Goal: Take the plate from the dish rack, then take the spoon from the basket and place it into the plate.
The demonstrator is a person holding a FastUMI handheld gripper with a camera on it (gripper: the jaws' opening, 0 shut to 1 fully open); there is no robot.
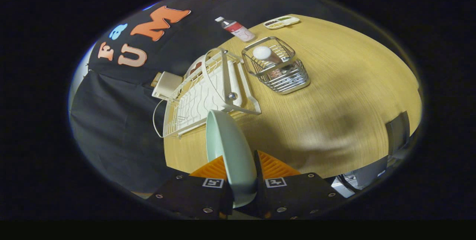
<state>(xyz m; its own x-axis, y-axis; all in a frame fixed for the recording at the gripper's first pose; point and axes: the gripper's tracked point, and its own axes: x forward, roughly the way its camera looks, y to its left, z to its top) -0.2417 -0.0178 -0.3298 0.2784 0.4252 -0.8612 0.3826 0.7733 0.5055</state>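
My gripper (pixel 241 165) is shut on a pale green plate (pixel 228 147), which stands on edge between the two fingers and hangs above the wooden table (pixel 334 113). Just beyond the plate lies the white wire dish rack (pixel 202 95), tilted in this view. Farther off, to the right of the rack, stands a metal wire basket (pixel 277 67) holding a spoon with a round white end (pixel 262 52).
A plastic bottle (pixel 236 29) with a red label lies beyond the basket near the black cloth wall. A small flat tray (pixel 281 22) sits at the far table edge. A cream box (pixel 165 85) sits left of the rack. Dark chair parts (pixel 398 132) show at right.
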